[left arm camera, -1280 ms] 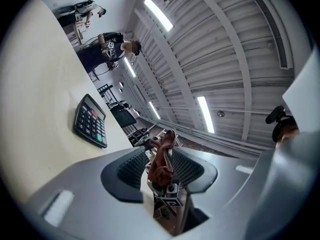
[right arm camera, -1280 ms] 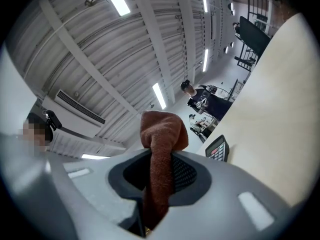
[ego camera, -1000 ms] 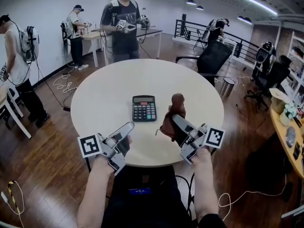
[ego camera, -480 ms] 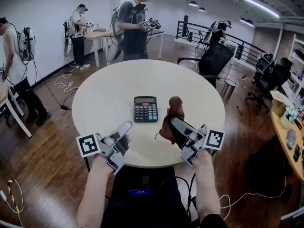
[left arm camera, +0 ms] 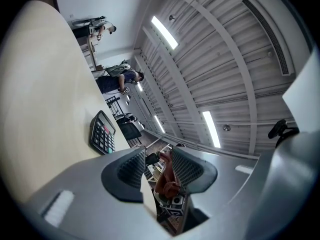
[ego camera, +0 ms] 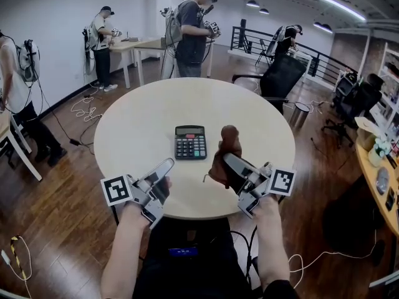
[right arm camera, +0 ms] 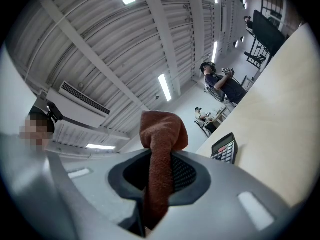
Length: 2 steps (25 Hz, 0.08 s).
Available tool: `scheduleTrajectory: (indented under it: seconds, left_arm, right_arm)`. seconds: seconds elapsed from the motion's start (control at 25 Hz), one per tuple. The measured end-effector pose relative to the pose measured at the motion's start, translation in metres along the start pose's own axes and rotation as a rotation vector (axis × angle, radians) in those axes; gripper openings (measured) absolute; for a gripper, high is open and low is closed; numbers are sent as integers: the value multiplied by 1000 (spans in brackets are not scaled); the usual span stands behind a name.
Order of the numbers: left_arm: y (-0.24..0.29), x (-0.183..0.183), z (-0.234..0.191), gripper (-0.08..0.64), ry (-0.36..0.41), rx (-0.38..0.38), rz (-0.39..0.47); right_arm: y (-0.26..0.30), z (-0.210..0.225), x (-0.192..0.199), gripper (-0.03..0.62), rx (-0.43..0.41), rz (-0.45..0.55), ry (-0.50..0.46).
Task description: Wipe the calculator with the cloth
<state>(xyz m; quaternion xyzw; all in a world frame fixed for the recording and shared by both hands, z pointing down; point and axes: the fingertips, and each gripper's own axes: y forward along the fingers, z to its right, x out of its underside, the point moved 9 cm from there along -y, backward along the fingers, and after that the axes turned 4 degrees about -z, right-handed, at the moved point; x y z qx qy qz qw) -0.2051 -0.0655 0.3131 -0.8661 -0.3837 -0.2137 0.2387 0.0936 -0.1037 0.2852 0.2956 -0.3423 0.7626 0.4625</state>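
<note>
A dark calculator lies flat near the middle of the round pale table; it also shows in the left gripper view and the right gripper view. My right gripper hovers just right of the calculator, tilted upward and shut on a brown cloth. The cloth bunches up above the pads, with the right gripper clamped on it. My left gripper is held over the table's near edge, left of and below the calculator. The left gripper stands partly open with nothing between its pads.
Several people stand at desks beyond the table. A black office chair stands at the table's far right, with more chairs by a railing. A wooden counter runs along the right edge. Cables lie on the wood floor.
Both grippers and the calculator stay where they were. The standing person behind the table has stepped to the right and turned sideways.
</note>
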Motion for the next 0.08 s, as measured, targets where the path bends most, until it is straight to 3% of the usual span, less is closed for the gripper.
scheduleTrajectory:
  seconds: [0.08]
  left_arm:
    - [1,0,0,153,-5,-2,-1]
  right_arm:
    - [1,-1,0,64,-2,0,-1]
